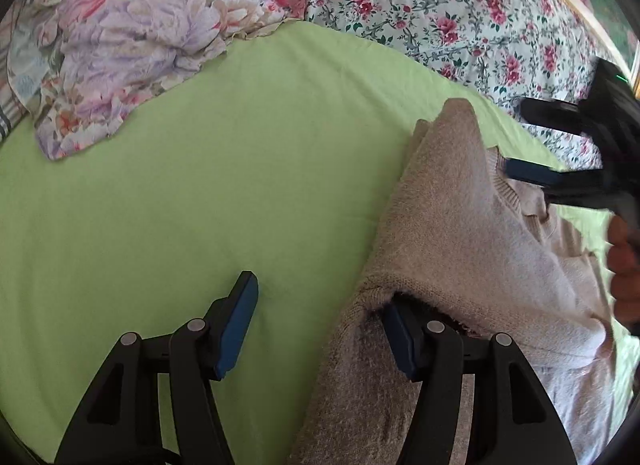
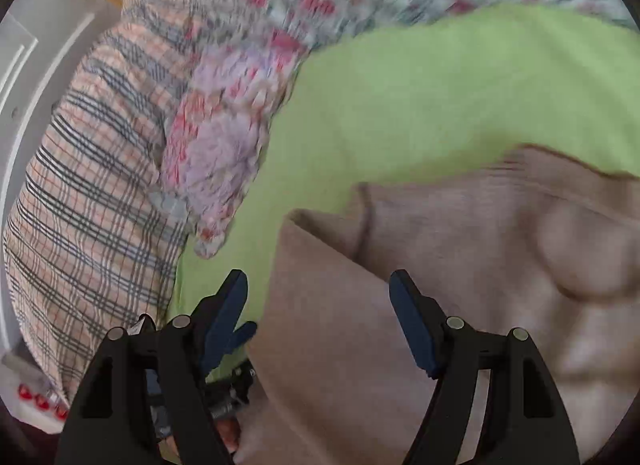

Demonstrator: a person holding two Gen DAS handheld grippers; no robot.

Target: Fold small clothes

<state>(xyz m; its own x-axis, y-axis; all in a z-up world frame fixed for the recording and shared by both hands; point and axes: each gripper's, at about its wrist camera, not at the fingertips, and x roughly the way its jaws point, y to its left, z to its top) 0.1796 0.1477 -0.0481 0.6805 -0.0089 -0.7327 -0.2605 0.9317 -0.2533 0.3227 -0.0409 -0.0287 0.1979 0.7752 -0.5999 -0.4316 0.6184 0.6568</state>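
A beige knit sweater (image 1: 452, 233) lies on the green sheet (image 1: 200, 193), with one part folded over the rest. My left gripper (image 1: 320, 313) is open at its left edge; the right finger is tucked under a cuff or hem of the sweater and the left finger rests over bare sheet. My right gripper (image 1: 520, 141) shows open at the far right near the sweater's neck. In the blurred right wrist view the sweater (image 2: 460, 265) lies under my open right gripper (image 2: 318, 285), and the left gripper's tip (image 2: 244, 335) shows at the lower left.
A lilac and pink floral pillow (image 1: 132, 53) lies at the back left, a rose-print quilt (image 1: 432, 5) at the back right. A plaid blanket (image 2: 88, 185) lies to the left, beside a white door (image 2: 24, 77).
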